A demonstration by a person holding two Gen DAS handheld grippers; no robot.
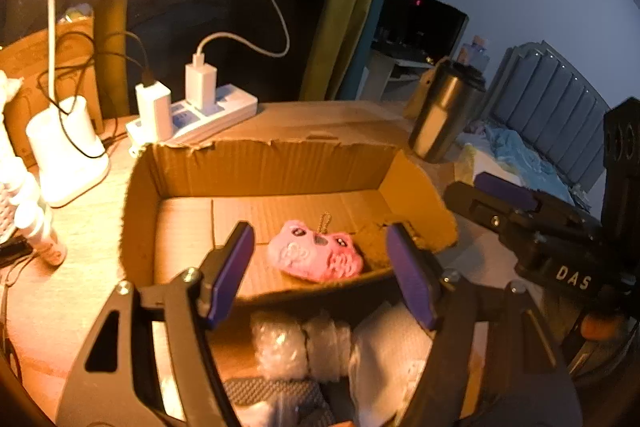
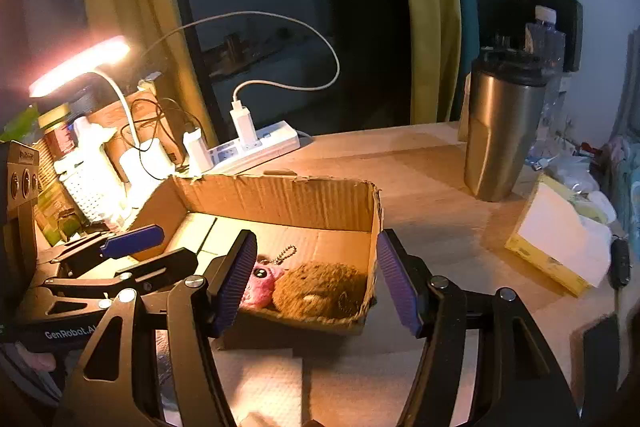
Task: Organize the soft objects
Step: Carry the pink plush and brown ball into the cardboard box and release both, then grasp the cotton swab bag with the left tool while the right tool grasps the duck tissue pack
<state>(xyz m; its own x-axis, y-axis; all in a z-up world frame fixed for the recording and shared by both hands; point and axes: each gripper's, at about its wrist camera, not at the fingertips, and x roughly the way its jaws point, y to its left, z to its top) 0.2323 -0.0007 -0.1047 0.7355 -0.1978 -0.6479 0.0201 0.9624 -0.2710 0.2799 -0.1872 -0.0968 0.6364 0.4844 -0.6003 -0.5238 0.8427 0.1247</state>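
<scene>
Purple-padded fingers (image 1: pixel 236 275) of the left gripper (image 1: pixel 324 275) stand wide apart with nothing between them, poised over the near rim of an open cardboard box (image 1: pixel 280 163). Below them, on the tabletop (image 1: pixel 80 267) in front of the box, lie clear-wrapped bundles (image 1: pixel 304 347) and a white sheet (image 1: pixel 384 359).

Inside the box, a pink plush keychain (image 1: pixel 316 255) with dark eyes and a small ball chain lies on the cardboard floor near the front wall. In the left wrist view it sits in the gap between the two fingers but beyond their tips, touching neither. Just to its right, a brown fuzzy plush (image 1: pixel 372 247) fills the front right corner, close to the right-hand finger of that gripper.

The right gripper (image 2: pixel 318 279) is also spread open and holds nothing. In its view the brown plush (image 2: pixel 320 291) lies between its fingers (image 2: pixel 236 283), inside the box's near right corner, with the pink keychain (image 2: pixel 262 285) pressed against its left side and partly hidden behind the left-hand finger. Neither toy touches a finger. The left gripper (image 2: pixel 132 255) shows at the left of this view, beside the box (image 2: pixel 280 203).

Behind the box are a white power strip (image 2: pixel 256 147) with chargers plugged in, a lit desk lamp (image 2: pixel 80 67) and a metal tumbler (image 2: pixel 500 131); a yellow tissue box (image 2: pixel 556 251) lies to the right.
</scene>
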